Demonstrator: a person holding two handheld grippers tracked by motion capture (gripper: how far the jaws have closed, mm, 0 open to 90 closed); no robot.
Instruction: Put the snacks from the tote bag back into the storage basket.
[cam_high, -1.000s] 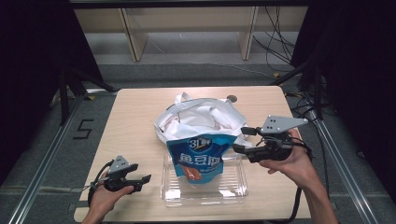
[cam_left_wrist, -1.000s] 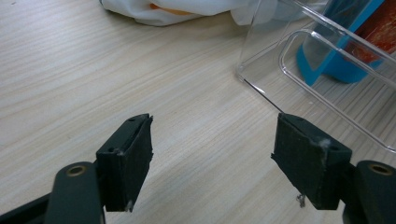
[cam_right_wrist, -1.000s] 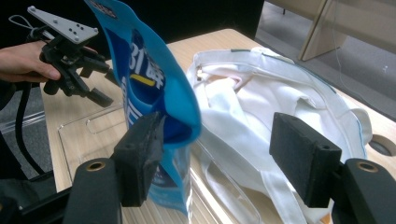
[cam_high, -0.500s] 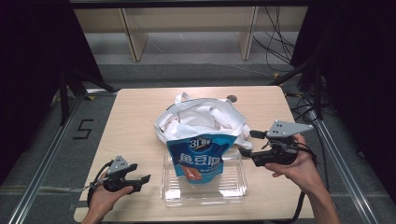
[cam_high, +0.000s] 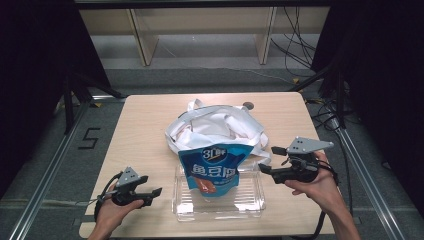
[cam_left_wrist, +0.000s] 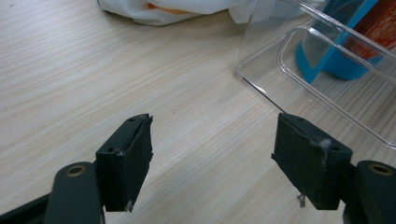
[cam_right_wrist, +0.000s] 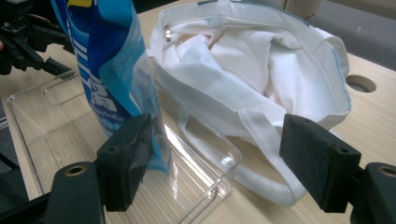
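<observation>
A blue snack pouch (cam_high: 215, 169) stands upright in a clear plastic tray (cam_high: 250, 204), leaning back toward a crumpled white tote bag (cam_high: 215, 122). My right gripper (cam_high: 267, 160) hovers just right of the pouch with its jaws spread; they have just been opening. In the right gripper view (cam_right_wrist: 215, 154) the pouch (cam_right_wrist: 102, 60) has its edge beside the left pad, unpressed, with the tray's corner (cam_right_wrist: 224, 158) and a tote strap (cam_right_wrist: 261, 140) beyond. My left gripper (cam_high: 154, 196) rests open on the table left of the tray, nothing between its jaws (cam_left_wrist: 212, 149).
The wooden table (cam_high: 145, 130) has a round cable hole (cam_high: 248, 105) behind the tote. In the left gripper view the tray's wall (cam_left_wrist: 261, 56) stands close ahead on the right. Dark floor and metal rails surround the table.
My right gripper has sunk a little toward the table and drawn slightly back from the pouch, its jaws wider. The pouch stays upright in the tray. The left gripper has not moved.
</observation>
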